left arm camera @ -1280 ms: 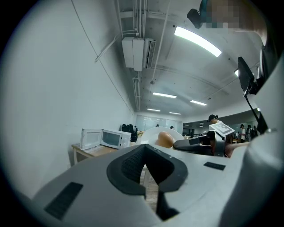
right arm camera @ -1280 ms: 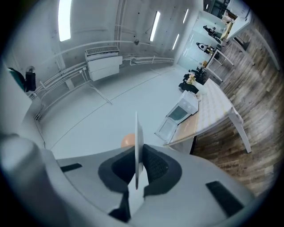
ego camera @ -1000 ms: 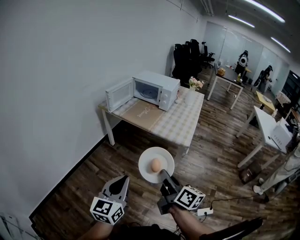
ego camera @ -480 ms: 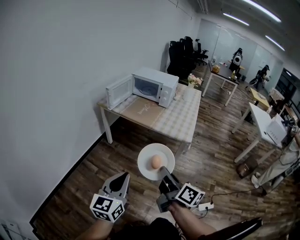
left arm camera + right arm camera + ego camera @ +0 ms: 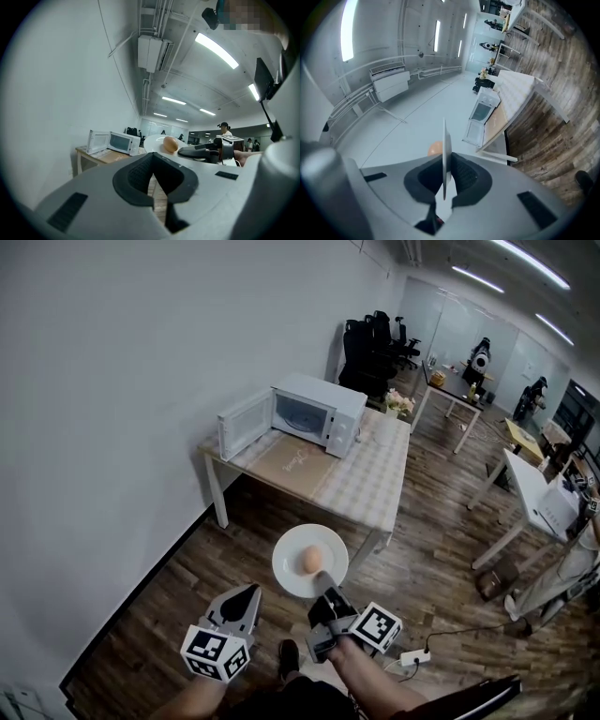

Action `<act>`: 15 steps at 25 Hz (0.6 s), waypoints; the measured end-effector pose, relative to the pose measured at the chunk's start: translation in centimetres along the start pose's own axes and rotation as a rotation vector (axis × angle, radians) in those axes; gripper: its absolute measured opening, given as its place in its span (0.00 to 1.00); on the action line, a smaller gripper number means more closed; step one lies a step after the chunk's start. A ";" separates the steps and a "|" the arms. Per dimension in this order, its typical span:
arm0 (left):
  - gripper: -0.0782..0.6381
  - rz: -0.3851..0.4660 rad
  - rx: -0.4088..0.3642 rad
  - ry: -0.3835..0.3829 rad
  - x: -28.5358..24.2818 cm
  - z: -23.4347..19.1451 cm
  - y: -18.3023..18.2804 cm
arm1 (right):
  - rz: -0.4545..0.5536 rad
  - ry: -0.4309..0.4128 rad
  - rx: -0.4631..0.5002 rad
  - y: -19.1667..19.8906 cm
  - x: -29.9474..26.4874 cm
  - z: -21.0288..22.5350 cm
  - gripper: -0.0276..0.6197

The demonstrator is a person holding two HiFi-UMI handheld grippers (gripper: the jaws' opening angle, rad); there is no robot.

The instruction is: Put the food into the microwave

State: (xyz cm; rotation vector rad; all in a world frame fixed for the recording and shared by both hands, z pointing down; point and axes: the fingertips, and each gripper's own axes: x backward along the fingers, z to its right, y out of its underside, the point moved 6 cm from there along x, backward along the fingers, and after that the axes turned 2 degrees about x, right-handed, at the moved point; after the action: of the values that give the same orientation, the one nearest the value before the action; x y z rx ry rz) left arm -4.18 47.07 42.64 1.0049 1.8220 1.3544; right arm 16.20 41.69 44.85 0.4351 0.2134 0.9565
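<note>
The wooden floor (image 5: 178,577) lies open between the person and the microwave (image 5: 323,409), a wide bare stretch well short of it. The worktop (image 5: 361,486) that carries the microwave stands against the white wall, its near edge and legs facing this open floor, with a checked cloth over its right part and a brown mat (image 5: 292,463) just in front of the microwave. The microwave is white and sits at the worktop's back left corner; its door (image 5: 246,424) is swung fully out to the left, so the mouth faces the room, though what is inside cannot be made out. A small pot of flowers (image 5: 395,407) stands just to the right of the microwave. Well apart from the microwave, out over the floor, is a round white plate (image 5: 292,549), held about level. The right tongs (image 5: 323,582) are clamped on the plate's near rim, which shows edge-on between their pads in the right gripper view. The left tongs (image 5: 247,594) are to the left of the plate, farther from the microwave, pressed together with nothing between them. On the middle of the plate lies the food, a single egg (image 5: 310,561): small, oval, smooth and orange-brown.
</note>
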 end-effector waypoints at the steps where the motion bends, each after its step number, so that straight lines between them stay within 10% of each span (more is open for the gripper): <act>1: 0.12 -0.001 -0.004 -0.008 -0.5 -0.5 -0.2 | 0.001 -0.004 -0.009 -0.2 -0.7 0.2 0.08; 15: 0.12 -0.047 -0.009 -0.100 -11.8 -6.1 -2.1 | -0.028 -0.031 -0.115 -5.7 -10.9 5.4 0.08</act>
State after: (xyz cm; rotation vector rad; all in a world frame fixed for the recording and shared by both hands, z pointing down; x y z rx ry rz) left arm -3.93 33.64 42.83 1.0007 1.7529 1.2611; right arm 16.23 28.40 46.98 0.3402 0.1349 0.9288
